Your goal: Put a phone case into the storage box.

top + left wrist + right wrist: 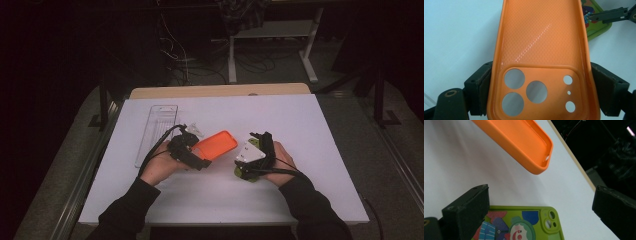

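A person sits at a white worktop (300, 150) with a handheld tool in each hand. The left tool (192, 150) has its two black jaws closed against the long side edges of an orange phone case (541, 50), gripping it near the camera cut-out end; the case's hollow inside faces the tool's camera and its free end stretches away from the jaws, held above the worktop. The right tool (257, 150) has its jaws spread wide and grips nothing. Directly below and between those open jaws, a green phone case (524, 225) printed with a cartoon clown lies flat on the worktop, camera corner toward the far jaw; whether the jaws touch it cannot be told. Just beyond the right tool's jaws hangs the free end of the orange case, close to the green case but apart from it. Farther off, on the outer side of the left tool, a clear plastic tray (157, 130) lies on the worktop. Past the worktop's far edge, cables trail over a dark floor (200, 70).
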Tool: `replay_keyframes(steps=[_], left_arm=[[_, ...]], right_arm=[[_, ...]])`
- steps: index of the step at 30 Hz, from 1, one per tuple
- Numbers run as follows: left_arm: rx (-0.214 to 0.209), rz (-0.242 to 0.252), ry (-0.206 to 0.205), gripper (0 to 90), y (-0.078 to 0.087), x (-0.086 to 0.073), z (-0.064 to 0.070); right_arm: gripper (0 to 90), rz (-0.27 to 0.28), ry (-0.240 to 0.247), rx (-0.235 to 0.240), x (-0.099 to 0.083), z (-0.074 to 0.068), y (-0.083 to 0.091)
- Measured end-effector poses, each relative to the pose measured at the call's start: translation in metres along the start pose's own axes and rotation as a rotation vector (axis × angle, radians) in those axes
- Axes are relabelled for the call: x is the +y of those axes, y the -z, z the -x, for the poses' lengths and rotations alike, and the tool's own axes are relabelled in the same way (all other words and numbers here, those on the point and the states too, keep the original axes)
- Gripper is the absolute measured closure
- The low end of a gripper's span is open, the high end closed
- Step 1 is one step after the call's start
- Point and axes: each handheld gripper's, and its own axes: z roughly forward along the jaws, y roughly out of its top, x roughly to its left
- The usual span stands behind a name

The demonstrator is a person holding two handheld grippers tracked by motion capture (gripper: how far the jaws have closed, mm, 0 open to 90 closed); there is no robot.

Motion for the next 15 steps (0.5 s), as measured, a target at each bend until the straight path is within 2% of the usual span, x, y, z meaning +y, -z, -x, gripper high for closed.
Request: replay_keyframes(steps=[1,2,3,5,6,7,9,11,12,13,14,15], left_arm=[[0.0,-0.003,-0.003,16.3,0.0,0.0,0.0],[0.004,0.015,0.003,16.3,-0.001,0.0,0.001],[0.003,0.013,-0.002,16.3,-0.001,0.0,0.001],[0.005,0.013,0.016,16.3,-0.001,0.0,0.002],[0.003,0.028,0.039,16.3,-0.002,0.0,0.004],[0.001,0.03,0.04,16.3,-0.003,0.0,0.004],[0.001,0.001,0.012,16.3,-0.001,0.0,0.002],[-0.003,0.008,0.026,16.3,-0.002,0.0,0.003],[-0.001,0.009,0.025,16.3,-0.002,0.0,0.004],[0.0,-0.009,0.001,16.3,-0.001,0.0,0.002],[0.0,-0.009,0.002,16.3,-0.001,0.0,0.002],[0.0,-0.01,0.001,16.3,-0.001,0.0,0.002]], right_arm=[[0.3,-0.001,0.023,-0.011,0.0,-0.001,0.0],[0.3,0.0,0.047,-0.021,0.001,-0.002,0.0],[0.3,0.003,0.048,-0.033,0.002,-0.005,0.0],[0.3,0.009,0.09,-0.058,0.003,-0.008,0.0],[0.3,0.011,0.115,-0.075,0.003,-0.009,0.001],[0.3,0.008,0.155,-0.076,0.004,-0.009,0.001],[0.3,0.016,0.197,-0.101,0.005,-0.013,0.001],[0.3,0.015,0.259,-0.108,0.005,-0.015,0.0],[0.3,0.025,0.264,-0.126,0.005,-0.017,0.0],[0.3,0.026,0.289,-0.133,0.005,-0.018,0.0],[0.3,0.021,0.336,-0.138,0.006,-0.02,0.0],[0.3,0.022,0.359,-0.149,0.006,-0.021,0.0]])
